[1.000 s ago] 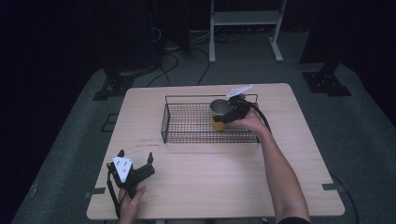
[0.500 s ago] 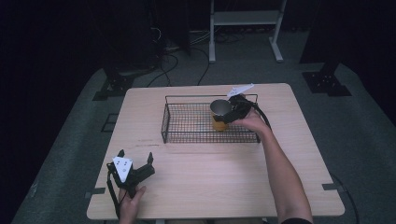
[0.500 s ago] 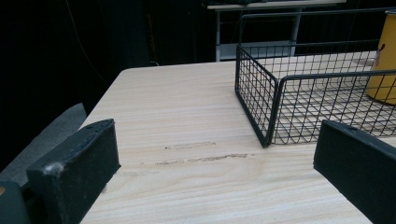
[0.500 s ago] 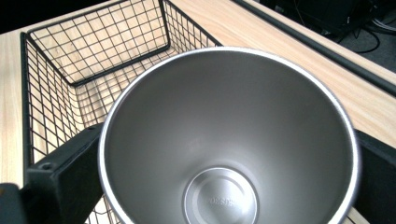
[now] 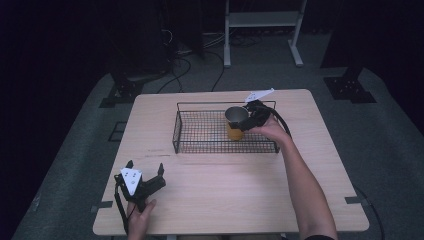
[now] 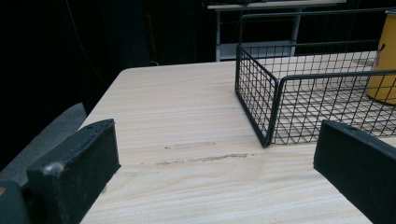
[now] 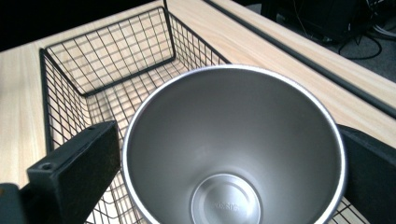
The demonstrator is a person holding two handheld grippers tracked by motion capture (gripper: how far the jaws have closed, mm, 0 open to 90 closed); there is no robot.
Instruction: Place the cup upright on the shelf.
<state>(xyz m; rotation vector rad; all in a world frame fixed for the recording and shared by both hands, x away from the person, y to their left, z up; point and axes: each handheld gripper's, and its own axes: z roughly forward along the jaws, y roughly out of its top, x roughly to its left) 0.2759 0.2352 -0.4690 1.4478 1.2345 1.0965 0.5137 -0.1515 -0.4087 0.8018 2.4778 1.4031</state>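
Cup (image 5: 236,122) barely moved in the basket (image 5: 200,145) since a second ago, right tongs (image 5: 248,120) still clamped on it, left tongs (image 5: 145,175) apart, idle on table (image 5: 225,190).

A yellow cup (image 5: 235,123) with a plain silver steel interior is standing in a black wire-grid basket (image 5: 200,134) on a pale wood-grain table (image 5: 240,185), while black gripper jaws are showing beside it and grey carpet (image 5: 385,130) is surrounding the table.

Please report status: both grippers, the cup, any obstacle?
Right gripper around cup, in basket. Left gripper open, near table edge. No obstacle.
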